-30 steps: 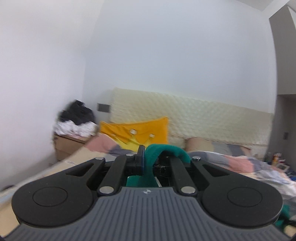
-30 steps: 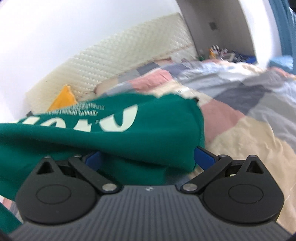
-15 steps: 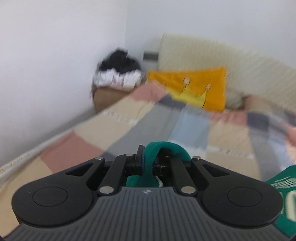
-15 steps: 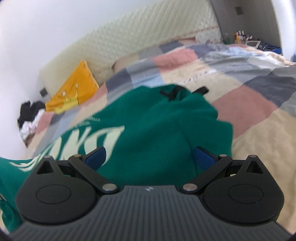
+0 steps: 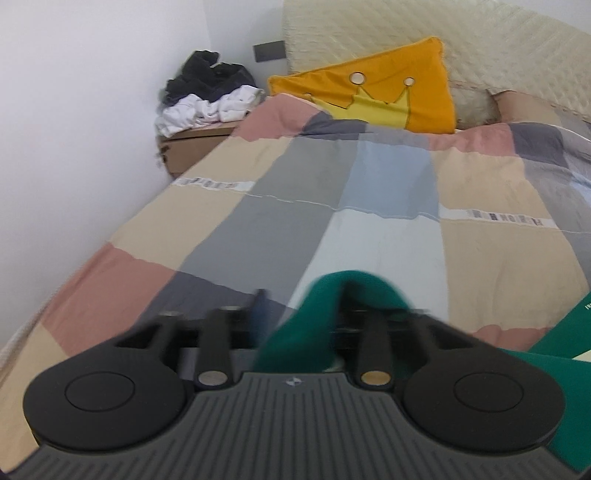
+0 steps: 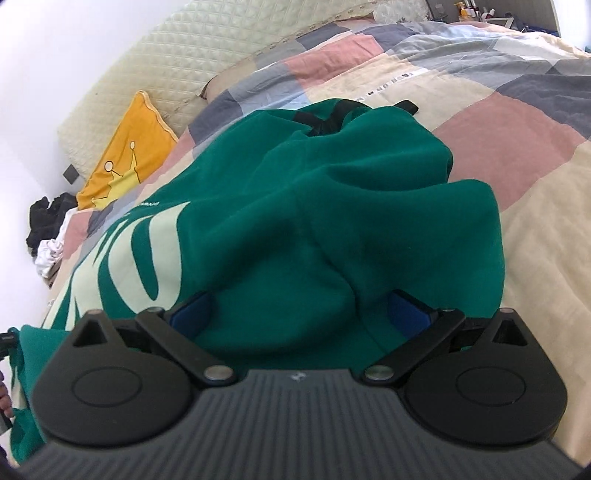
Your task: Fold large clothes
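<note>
A green hoodie (image 6: pixel 295 206) with large cream lettering lies spread and rumpled on the patchwork quilt (image 6: pixel 517 122), its black drawstrings at the far end. My right gripper (image 6: pixel 299 310) stands wide open low over its near part, with bunched green cloth between the blue pads (image 6: pixel 192 310). In the left wrist view a fold of the same hoodie (image 5: pixel 354 291) arches up between the jaws of my left gripper (image 5: pixel 338 314). Those jaws are opening, and the blurred left finger (image 5: pixel 258 310) stands clear of the cloth. More green cloth shows at the right edge.
The quilt (image 5: pixel 295 206) covers a bed against a white wall on the left. A yellow crown pillow (image 5: pixel 380 88) leans on the quilted headboard (image 5: pixel 480 33). A cardboard box (image 5: pixel 192 147) topped with black and white clothes stands in the corner.
Both grippers have dropped from mid-air toward the bed, bringing the hoodie down onto the quilt. The left jaws, pinched on the green fold before, have spread apart. The right jaws stay wide.
</note>
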A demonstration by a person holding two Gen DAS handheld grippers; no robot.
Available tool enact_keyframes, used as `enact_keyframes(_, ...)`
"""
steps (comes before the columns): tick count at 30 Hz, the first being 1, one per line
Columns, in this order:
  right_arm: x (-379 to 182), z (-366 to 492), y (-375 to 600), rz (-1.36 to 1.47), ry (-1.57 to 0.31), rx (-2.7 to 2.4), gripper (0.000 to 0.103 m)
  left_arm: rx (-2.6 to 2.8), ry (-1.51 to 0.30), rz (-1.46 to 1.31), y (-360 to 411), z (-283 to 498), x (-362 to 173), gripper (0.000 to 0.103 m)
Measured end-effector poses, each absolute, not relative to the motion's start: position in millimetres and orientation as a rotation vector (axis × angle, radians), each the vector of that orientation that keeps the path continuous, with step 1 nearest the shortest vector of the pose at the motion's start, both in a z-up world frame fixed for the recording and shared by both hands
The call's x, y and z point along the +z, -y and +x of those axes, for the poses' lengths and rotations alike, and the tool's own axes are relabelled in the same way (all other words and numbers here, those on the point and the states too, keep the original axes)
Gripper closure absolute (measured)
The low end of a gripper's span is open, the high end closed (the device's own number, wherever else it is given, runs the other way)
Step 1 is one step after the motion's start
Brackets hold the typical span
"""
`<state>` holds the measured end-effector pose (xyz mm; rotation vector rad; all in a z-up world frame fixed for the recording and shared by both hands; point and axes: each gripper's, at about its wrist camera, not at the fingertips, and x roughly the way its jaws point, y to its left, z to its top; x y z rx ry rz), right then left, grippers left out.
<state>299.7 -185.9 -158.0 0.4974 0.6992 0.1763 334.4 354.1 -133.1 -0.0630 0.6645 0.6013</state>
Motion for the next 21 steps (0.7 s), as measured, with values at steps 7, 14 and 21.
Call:
enact_keyframes(7, -142, 284, 189, 0.491, -0.650, 0.176, 0.000, 0.571, -0.647, -0.185, -352, 277, -87, 0.026)
enact_keyframes(14, -124, 260, 189, 0.463, -0.604, 0.196, 0.000, 0.431, -0.589, -0.214, -301, 213, -50, 0.024)
enact_keyframes(21, -109, 222, 195, 0.503, -0.574, 0.190, 0.000, 0.288, -0.582, -0.340, -230, 180, -51, 0.024)
